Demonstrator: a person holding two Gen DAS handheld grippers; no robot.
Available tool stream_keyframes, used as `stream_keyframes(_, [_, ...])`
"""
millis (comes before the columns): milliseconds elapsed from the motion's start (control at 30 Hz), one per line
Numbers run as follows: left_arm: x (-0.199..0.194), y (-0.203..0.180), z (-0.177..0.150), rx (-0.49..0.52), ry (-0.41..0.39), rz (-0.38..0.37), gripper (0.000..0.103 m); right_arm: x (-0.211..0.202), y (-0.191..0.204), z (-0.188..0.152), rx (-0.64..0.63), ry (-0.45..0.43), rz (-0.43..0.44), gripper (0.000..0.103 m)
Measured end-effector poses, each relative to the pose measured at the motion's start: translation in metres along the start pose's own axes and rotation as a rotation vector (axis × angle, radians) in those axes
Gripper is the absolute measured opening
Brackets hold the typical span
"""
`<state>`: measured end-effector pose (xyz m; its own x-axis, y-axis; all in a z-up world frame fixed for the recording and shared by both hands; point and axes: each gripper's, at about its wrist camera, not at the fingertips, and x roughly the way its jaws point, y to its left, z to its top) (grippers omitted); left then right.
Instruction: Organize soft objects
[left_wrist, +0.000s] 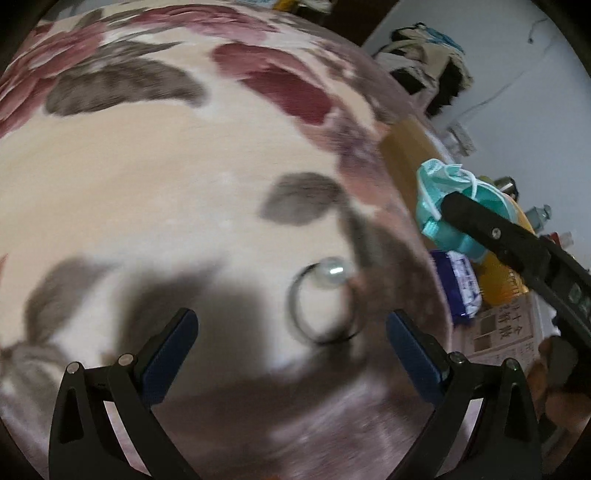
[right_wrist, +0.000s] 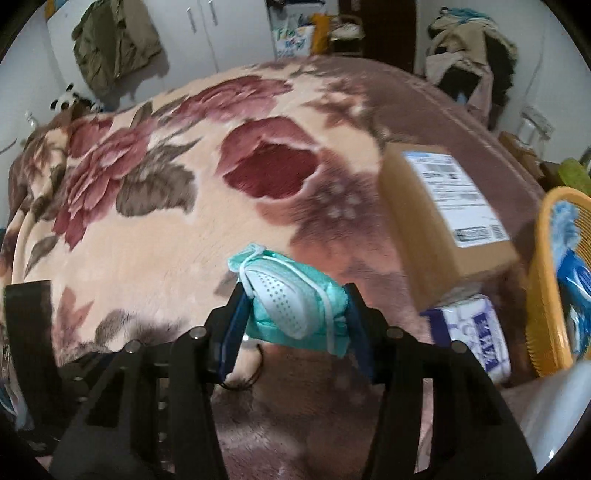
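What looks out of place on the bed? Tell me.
A hair tie with a clear bead lies loose on the blanket, ahead of the open left gripper. It is small and hard, unlike the soft mask the right gripper holds.

Large Chinese characters, too blurred to read, head the newspaper.

bedroom, floral blanket, wardrobe

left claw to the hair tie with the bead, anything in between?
Nothing visible. The left claw hangs open over the floral blanket, and the hair tie lies just ahead of its fingertips, slightly toward the right one. The right claw, holding the face mask, is off to the side.
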<state>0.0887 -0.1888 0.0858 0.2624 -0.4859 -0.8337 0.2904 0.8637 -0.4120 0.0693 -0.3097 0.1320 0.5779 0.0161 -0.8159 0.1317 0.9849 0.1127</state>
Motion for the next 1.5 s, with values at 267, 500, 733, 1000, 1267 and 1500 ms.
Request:
stream_keyframes(267, [0.040,-0.018,0.012,0.031,0.041,-0.024,0.045,0.004,-0.011,-0.007,0.064,0.010,-0.011,0.053])
stream_keyframes(500, [0.025,0.009,0.007,-0.025,0.027,-0.052,0.019,0.010,-0.008,-0.019,0.071,0.035,0.015,0.053])
stream_keyframes(733, [-0.014,0.023,-0.010,-0.031,0.003,-0.013,0.019,0.006,0.005,-0.036,0.075,0.056,0.056,0.053])
stream_keyframes(1000, [-0.055,0.036,-0.031,-0.061,-0.021,0.029,0.019,-0.017,0.024,-0.056,0.051,0.065,0.084,0.053])
stream_keyframes(1267, [-0.089,0.028,-0.041,-0.055,-0.050,0.039,0.019,-0.047,0.031,-0.069,0.052,0.058,0.102,0.053])
stream_keyframes(1500, [-0.123,0.004,-0.039,-0.024,-0.092,0.009,0.019,-0.080,0.025,-0.067,0.053,0.017,0.097,0.053])
